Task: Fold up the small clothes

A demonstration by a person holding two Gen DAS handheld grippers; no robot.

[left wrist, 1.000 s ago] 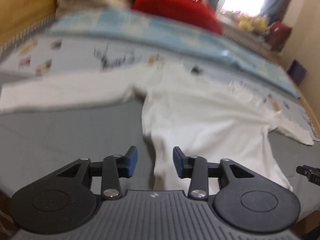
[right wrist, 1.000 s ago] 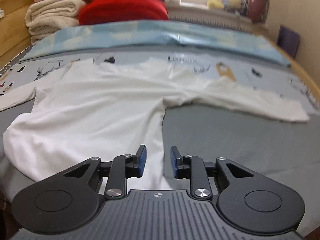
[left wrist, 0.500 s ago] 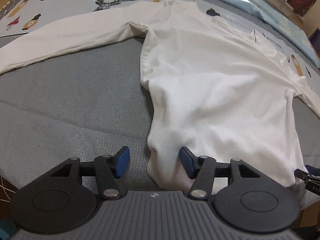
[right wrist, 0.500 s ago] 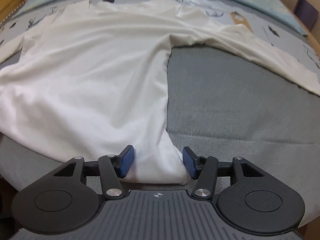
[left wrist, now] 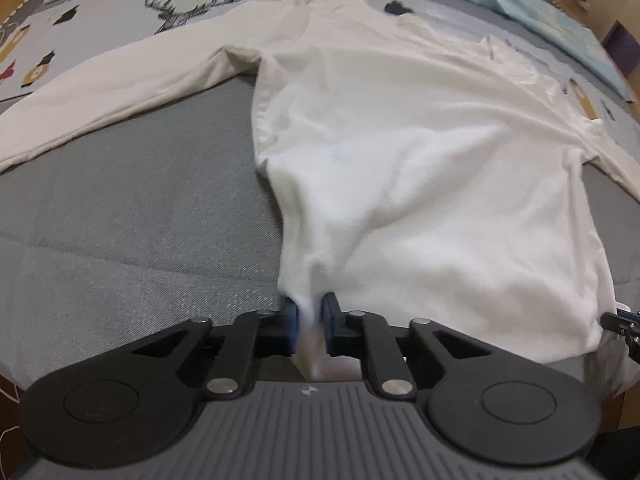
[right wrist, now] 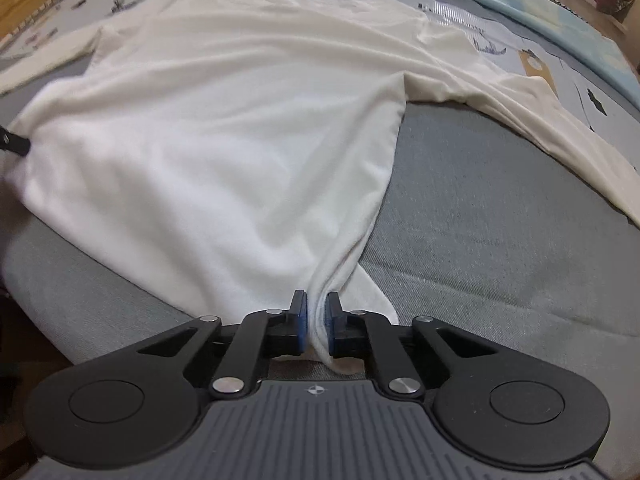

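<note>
Both grippers are now lower and closer to the bottom hem than in the earlier frames, and their jaws have just been closing, so the cloth that was lying loose between the blue pads is now pinched.

Lying spread on the grey woven bed cover is the white long-sleeved soft cotton shirt, front side flat, with its two sleeves stretching out to the sides and its collar pointing away toward the pale blue patterned sheet at the far end. The near hem is reaching the edge of the bed.

Grasping the hem corner on its own side, the left gripper is clenched on a small bunch of white fabric, which is gathering into a ridge just above the pads. The right gripper is doing the same at the opposite hem corner, and a twisted fold of cloth is running down between its pads.

I am judging that the grasping step is finishing here and the first fold is ready to begin, probably by lifting the hem toward the collar. The thin fabric may be slipping if the pinches are shallow.
</note>
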